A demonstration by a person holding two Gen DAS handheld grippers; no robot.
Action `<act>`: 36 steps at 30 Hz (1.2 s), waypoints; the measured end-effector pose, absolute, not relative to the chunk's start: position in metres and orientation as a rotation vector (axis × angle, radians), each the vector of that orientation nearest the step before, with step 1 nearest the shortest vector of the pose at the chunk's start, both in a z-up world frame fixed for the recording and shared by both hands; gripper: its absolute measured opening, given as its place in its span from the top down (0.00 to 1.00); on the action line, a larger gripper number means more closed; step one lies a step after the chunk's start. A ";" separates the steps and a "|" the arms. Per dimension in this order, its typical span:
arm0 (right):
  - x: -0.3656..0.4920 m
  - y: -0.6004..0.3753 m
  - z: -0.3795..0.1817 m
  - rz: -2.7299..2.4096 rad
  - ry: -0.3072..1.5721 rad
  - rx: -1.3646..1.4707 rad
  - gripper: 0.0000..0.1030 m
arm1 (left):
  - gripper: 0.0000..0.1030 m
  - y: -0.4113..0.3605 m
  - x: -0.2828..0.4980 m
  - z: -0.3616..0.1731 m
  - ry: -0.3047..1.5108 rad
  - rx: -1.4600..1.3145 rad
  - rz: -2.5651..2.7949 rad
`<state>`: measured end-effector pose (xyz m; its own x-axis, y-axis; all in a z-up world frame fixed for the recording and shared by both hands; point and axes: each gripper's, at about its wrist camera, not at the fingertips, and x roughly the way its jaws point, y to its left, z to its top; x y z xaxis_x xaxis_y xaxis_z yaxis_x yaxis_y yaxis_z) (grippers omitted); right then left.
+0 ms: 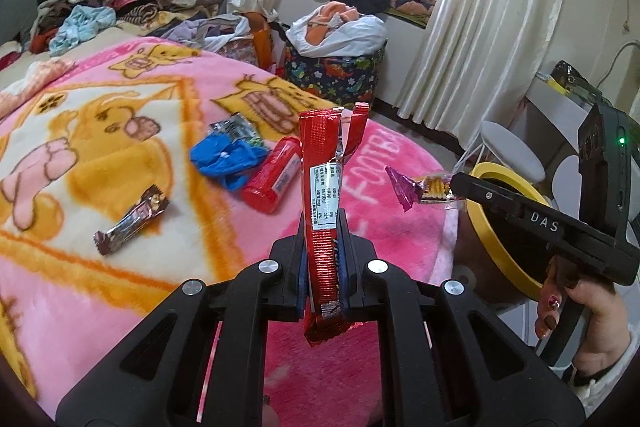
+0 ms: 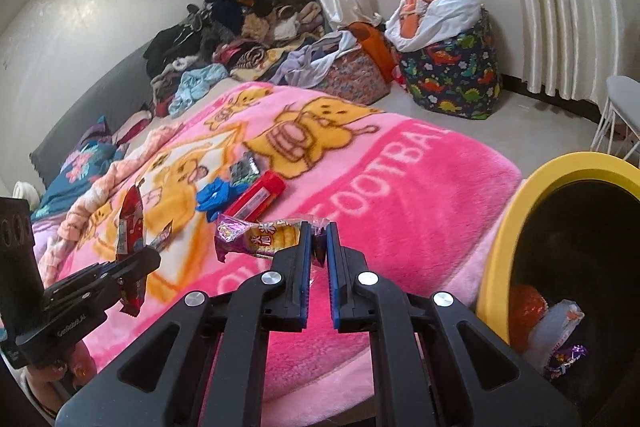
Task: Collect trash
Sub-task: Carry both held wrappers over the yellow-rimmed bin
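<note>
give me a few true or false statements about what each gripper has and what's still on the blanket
1. The left gripper is shut on a long red wrapper. True.
2. The right gripper is open and holds nothing. False: it is shut on a purple and yellow snack wrapper.
3. A red tube lies on the pink blanket beside a blue crumpled item. True.
4. The yellow-rimmed bin has nothing in it. False: wrappers already lie inside it.
5. A brown snack wrapper lies on the blanket. True.
</note>
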<state>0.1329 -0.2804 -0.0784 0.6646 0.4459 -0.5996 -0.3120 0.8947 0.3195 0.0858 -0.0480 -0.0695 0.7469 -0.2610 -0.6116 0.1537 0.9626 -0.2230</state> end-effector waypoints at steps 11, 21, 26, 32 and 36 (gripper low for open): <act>0.133 -0.319 -0.075 0.377 0.704 0.274 0.93 | 0.93 -0.069 0.088 -0.060 0.672 -0.136 -0.259; 0.130 -0.356 -0.073 0.307 0.681 0.333 0.93 | 0.93 -0.093 0.091 -0.055 0.660 -0.106 -0.300; 0.127 -0.369 -0.071 0.272 0.667 0.345 0.93 | 0.93 -0.105 0.094 -0.054 0.656 -0.094 -0.322; 0.125 -0.383 -0.069 0.230 0.649 0.354 0.93 | 0.93 -0.120 0.094 -0.053 0.653 -0.080 -0.350; 0.123 -0.395 -0.066 0.190 0.636 0.357 0.93 | 0.93 -0.133 0.095 -0.051 0.649 -0.071 -0.374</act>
<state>0.1225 -0.3953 -0.0663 0.7903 0.2804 -0.5449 -0.0642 0.9221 0.3815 0.0953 -0.1326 -0.0514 0.7322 -0.3614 -0.5772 0.3177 0.9310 -0.1799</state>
